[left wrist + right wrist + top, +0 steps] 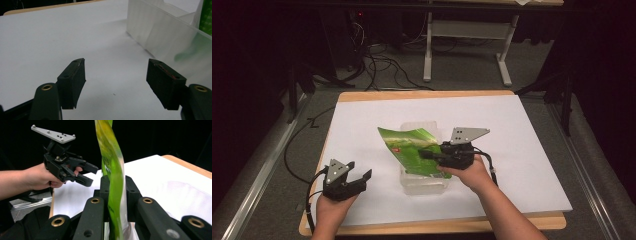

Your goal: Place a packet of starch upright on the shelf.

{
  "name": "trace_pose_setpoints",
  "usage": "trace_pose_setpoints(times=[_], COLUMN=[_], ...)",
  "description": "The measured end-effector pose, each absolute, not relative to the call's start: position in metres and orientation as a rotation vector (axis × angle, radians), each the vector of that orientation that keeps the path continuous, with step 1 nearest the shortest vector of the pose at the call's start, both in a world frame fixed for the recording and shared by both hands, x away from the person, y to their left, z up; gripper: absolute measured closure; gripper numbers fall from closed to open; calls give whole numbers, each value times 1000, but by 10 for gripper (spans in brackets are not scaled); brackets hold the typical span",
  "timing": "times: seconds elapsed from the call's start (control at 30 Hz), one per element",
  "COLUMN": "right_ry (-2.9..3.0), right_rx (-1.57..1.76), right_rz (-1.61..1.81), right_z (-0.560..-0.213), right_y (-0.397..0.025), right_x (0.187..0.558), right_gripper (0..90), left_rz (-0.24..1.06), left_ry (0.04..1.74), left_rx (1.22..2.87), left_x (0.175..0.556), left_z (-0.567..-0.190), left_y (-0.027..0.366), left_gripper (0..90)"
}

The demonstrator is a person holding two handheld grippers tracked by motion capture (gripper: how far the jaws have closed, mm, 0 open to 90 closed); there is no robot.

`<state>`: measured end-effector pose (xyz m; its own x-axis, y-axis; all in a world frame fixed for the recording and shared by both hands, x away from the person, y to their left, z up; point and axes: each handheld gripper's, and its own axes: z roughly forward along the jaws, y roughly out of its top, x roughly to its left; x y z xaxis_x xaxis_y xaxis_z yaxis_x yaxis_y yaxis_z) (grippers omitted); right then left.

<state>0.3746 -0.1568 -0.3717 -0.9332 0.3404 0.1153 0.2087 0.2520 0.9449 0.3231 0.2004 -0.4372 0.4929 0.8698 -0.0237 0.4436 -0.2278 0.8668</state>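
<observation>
The right hand-held gripper [424, 154] is clamped on a green foil pouch [409, 147], its jaws closed flat against both faces of the pouch, as the right gripper view confirms [115, 195]. The pouch is held over a clear plastic container [424, 182] that rests on the white tabletop [522, 150], with its lower edge overlapping the container opening. The left hand-held gripper [362, 177] is positioned near the container's left side, apart from it, jaws spread wide with nothing between them. In the left gripper view the jaws [116, 80] hover above the bare tabletop [50, 45], and the container's translucent wall [160, 32] stands just beyond the jaw at the view's right, a green tint visible through it.
</observation>
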Motion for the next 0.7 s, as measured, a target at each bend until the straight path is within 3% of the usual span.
trace_pose_setpoints(times=[0.3,0.53,0.7], right_ry=[2403,2346,2286], right_rx=[581,629,659], right_rz=[1689,1694,1689], right_z=[-382,-382,-377], right_y=[-151,-159,-170], right_x=[377,376,369], right_gripper=[778,608,575], left_rz=[578,577,567], left_ry=[1111,1107,1102], left_rx=[1837,1846,1844], left_x=[321,322,322], left_z=[-437,-438,-439], left_y=[198,196,194], left_gripper=[323,325,349])
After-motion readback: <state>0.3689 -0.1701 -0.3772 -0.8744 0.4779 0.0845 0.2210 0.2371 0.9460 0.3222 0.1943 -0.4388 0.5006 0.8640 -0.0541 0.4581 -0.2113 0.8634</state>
